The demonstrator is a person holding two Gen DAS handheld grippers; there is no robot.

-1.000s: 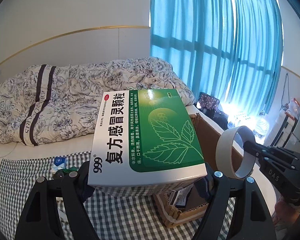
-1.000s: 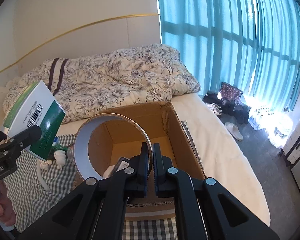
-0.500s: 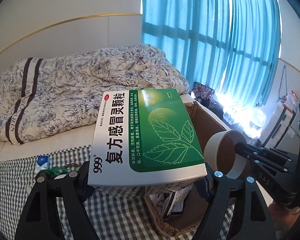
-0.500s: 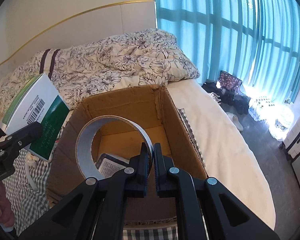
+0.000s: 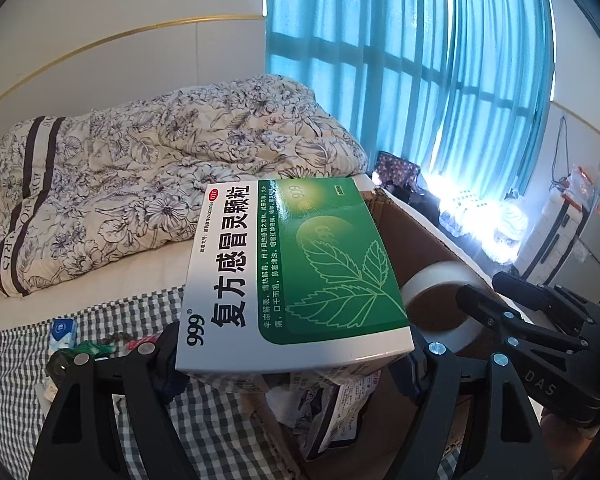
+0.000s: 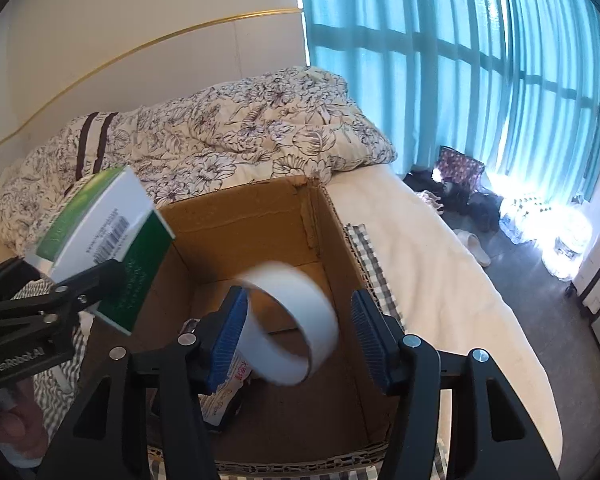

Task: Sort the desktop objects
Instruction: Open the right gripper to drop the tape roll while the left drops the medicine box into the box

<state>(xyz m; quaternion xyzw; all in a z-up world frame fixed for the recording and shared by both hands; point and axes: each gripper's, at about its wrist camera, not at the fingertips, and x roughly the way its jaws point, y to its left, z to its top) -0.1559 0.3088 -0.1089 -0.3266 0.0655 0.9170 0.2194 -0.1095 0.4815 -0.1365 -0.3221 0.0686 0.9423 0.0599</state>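
Two views, and each shows stuff the other misses:

Bed (image 6: 412, 264): biggest thing here, flowery duvet (image 5: 148, 184) bunched at the far end, checked cloth (image 5: 16, 392) spread at the near end.

Cardboard box (image 6: 252, 216): sits open-topped on the checked cloth. The right wrist view looks straight down into it, so you see all four walls and some packets on the bottom (image 6: 224, 396). The left wrist view only catches its right wall and a few packets at the near corner.

Medicine box (image 5: 296, 276): green and white, pinched across its width by the left hand-held gripper (image 5: 296, 360). Long axis runs away from the camera toward the duvet, printed face up, held in the air over the box's left edge. Only the right wrist view shows its barcode end (image 6: 108, 236).

Tape roll (image 6: 296, 324): white ring, blurred, in the air inside the cardboard box, hole facing roughly up and toward the camera. It sits between the fingers of the right hand-held gripper (image 6: 296, 336), which are spread wide; it looks clear of both blue pads (image 6: 228, 336).

Small bits (image 5: 80, 344): a blue-white packet and green scraps on the checked cloth, clear only in the left wrist view.
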